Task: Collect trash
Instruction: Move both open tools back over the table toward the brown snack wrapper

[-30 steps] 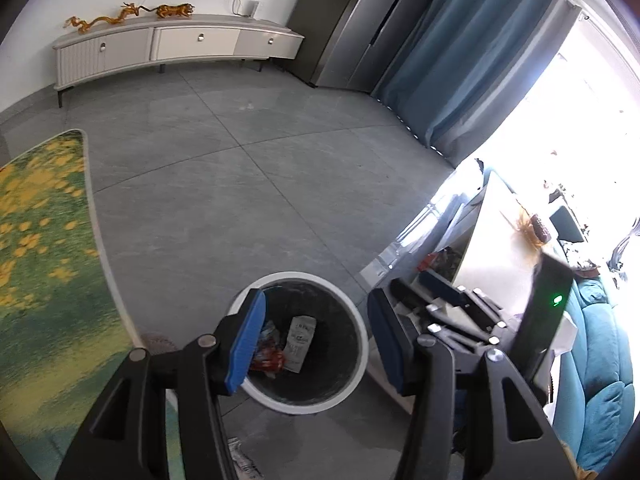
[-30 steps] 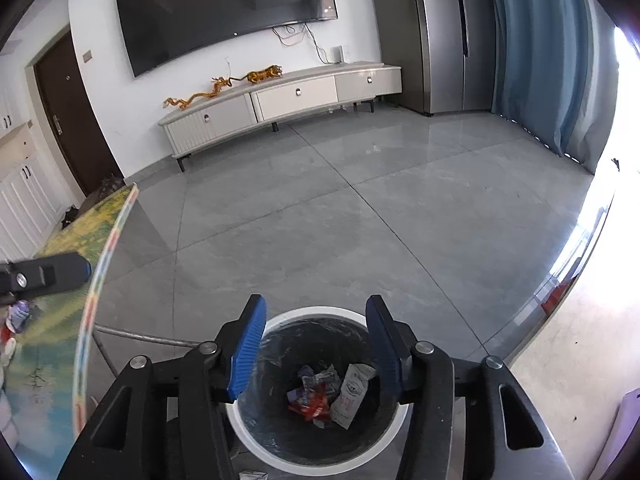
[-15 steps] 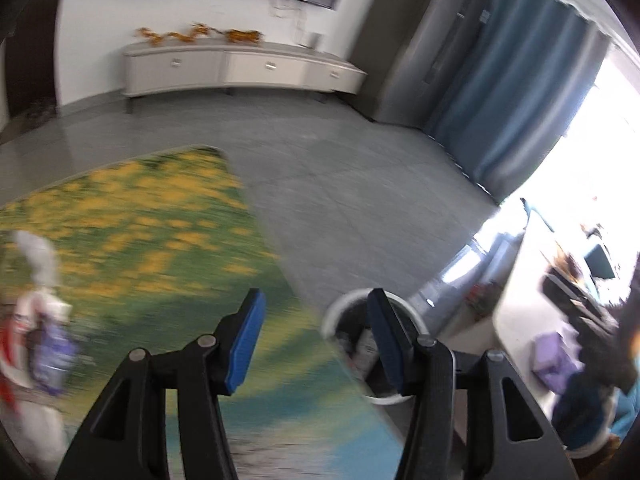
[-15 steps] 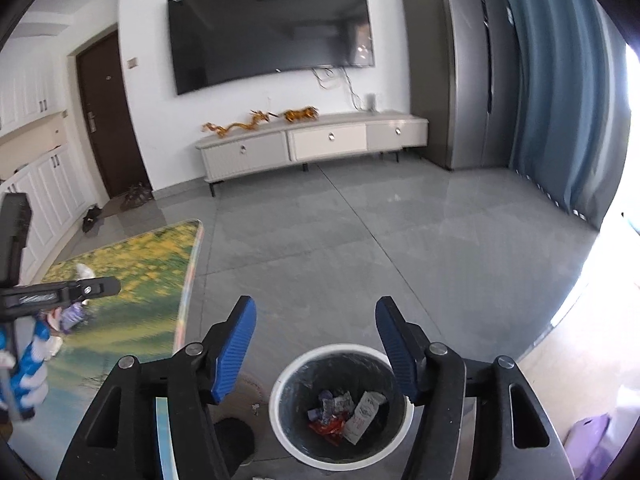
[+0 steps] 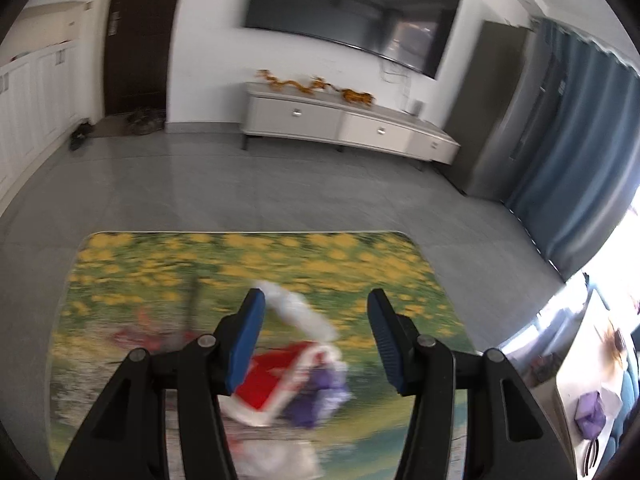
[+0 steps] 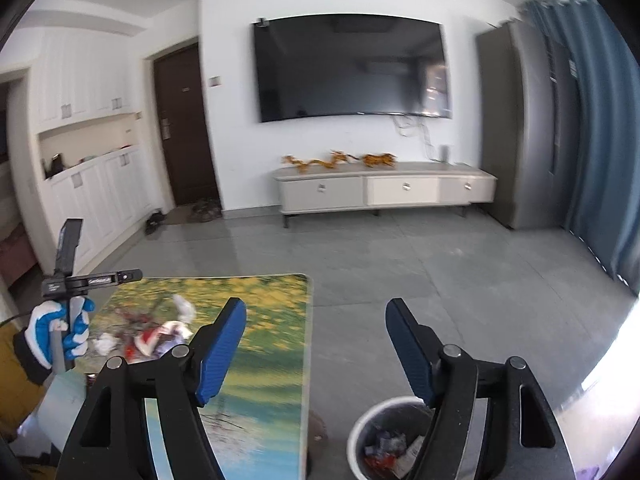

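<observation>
My left gripper [image 5: 316, 340] is open and empty above a table with a flower-print top [image 5: 360, 264]. Below it lies blurred trash: a red and white wrapper [image 5: 276, 380], a purple wrapper [image 5: 320, 392] and a crumpled white tissue [image 5: 296, 308]. My right gripper [image 6: 316, 352] is open and empty, up over the table's right edge [image 6: 306, 340]. The trash pile [image 6: 160, 336] lies on the table to its left. A white-rimmed bin [image 6: 360, 428] holding wrappers stands on the floor at the bottom right.
The gloved hand holding the left gripper's handle [image 6: 64, 328] is at the left. A TV cabinet [image 6: 384, 192] and wall TV [image 6: 352, 68] are at the back. Blue curtains [image 6: 600, 160] hang at right. Grey tile floor [image 6: 440, 280] lies between.
My left gripper swung from the bin leftward to above the trash on the table. My right gripper rose and tilted up, so the bin dropped to the lower right of its view.
</observation>
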`<state>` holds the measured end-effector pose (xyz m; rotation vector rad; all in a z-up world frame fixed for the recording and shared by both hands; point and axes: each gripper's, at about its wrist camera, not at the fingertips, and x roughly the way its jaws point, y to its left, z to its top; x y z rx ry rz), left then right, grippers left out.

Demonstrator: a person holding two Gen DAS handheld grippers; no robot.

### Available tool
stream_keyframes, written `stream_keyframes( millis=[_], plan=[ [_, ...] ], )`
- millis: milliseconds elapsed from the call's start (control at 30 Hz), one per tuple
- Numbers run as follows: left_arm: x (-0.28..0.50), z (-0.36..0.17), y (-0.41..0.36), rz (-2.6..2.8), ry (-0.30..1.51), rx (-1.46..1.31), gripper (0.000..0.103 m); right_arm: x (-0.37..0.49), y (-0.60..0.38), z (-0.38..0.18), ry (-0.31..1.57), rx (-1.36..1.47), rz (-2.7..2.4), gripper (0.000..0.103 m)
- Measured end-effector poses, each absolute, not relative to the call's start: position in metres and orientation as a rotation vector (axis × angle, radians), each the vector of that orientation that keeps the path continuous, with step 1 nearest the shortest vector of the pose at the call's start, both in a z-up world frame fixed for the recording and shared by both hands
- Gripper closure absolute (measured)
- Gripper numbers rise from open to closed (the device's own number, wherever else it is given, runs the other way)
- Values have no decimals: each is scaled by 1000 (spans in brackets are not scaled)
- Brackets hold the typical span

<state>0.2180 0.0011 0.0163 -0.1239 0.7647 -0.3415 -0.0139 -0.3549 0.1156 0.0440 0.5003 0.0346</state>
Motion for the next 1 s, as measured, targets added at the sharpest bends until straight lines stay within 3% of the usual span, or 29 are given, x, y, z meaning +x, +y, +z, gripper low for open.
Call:
stream_keyframes(
  millis=[400,733,900,1000],
  plan=[
    [179,-12,124,-247,777,-194,52,36,-252,83,566,20,241,33],
    [97,-43,127,-434,829,-135,52,75,-205,26,705,79,348,33],
    [67,-65,99,-553,866,-91,52,87,-171,-6,806,59,427,53],
    [57,-74,86,-594,875,-69,52,93,-149,-21,861,33,464,55]
  ],
)
